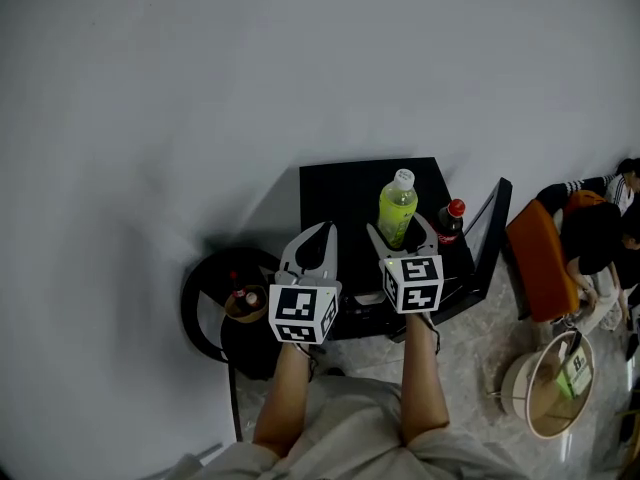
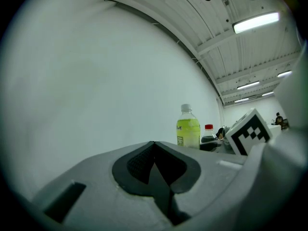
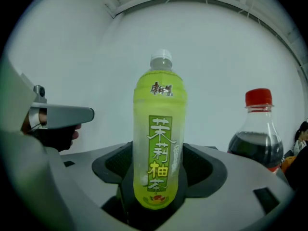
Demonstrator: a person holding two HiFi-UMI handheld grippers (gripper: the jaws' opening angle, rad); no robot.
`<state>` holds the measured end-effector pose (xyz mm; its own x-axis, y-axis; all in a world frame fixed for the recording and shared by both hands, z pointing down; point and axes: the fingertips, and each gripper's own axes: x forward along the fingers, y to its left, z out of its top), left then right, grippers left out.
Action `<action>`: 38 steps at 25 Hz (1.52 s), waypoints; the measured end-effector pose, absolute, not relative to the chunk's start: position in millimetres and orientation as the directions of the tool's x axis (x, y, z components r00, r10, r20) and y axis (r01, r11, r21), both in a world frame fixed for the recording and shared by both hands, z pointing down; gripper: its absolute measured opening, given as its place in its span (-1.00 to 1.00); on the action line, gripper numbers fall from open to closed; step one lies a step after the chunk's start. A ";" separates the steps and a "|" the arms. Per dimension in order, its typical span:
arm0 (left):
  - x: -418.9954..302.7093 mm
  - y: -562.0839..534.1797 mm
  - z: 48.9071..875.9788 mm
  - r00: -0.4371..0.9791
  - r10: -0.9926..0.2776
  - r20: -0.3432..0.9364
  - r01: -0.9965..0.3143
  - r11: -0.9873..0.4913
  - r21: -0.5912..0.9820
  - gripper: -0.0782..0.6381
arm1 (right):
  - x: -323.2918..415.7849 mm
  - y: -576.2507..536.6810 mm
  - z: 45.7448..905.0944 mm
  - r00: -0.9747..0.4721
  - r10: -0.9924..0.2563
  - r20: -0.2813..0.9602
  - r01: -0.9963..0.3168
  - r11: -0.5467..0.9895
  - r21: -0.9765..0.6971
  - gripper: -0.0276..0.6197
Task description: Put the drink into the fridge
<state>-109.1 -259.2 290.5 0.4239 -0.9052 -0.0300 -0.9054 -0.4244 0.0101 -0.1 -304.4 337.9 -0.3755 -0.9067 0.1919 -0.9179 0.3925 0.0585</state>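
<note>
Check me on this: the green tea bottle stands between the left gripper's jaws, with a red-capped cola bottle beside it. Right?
Wrong gripper. The right gripper view shows the green tea bottle between the jaws of the right gripper; the left gripper is shut and empty. The red-capped cola bottle does stand beside the tea.

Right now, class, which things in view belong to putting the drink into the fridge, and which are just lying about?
Belongs to the job:
green tea bottle, standing between the right gripper's open jaws
black cabinet under it, probably the fridge

Just lying about:
red-capped cola bottle beside it
bowl on the round black stand
round tub on the floor
</note>
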 end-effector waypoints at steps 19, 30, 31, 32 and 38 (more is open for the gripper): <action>-115.4 -194.2 324.6 0.344 -0.939 0.023 -0.939 -0.343 0.027 -0.76 | -2.2 -266.8 339.0 -0.470 -0.867 0.165 -0.877 0.480 0.026 -0.03; -91.9 -109.2 345.9 0.246 -0.967 0.066 -0.969 -0.243 0.050 -0.76 | 8.7 -182.5 342.3 -0.574 -0.813 0.100 -0.817 0.577 0.003 -0.03; -86.6 -101.6 351.0 0.246 -0.967 0.069 -0.968 -0.243 0.057 -0.76 | 12.3 -173.2 344.4 -0.585 -0.807 0.080 -0.810 0.587 0.001 -0.03; -81.3 -94.7 355.0 0.249 -0.966 0.074 -0.968 -0.244 0.064 -0.76 | 15.3 -164.0 346.4 -0.601 -0.798 0.054 -0.799 0.602 0.004 -0.03; -54.5 -52.0 390.3 0.248 -0.959 0.141 -0.965 -0.231 0.126 -0.76 | 29.9 -103.0 389.3 -0.708 -0.705 0.026 -0.705 0.709 0.009 -0.03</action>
<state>-54.5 -52.0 390.3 0.2477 -0.9585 0.1410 -0.9648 -0.2308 0.1259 29.9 -103.0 389.3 -0.7083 -0.7055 0.0258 -0.7055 0.7086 0.0094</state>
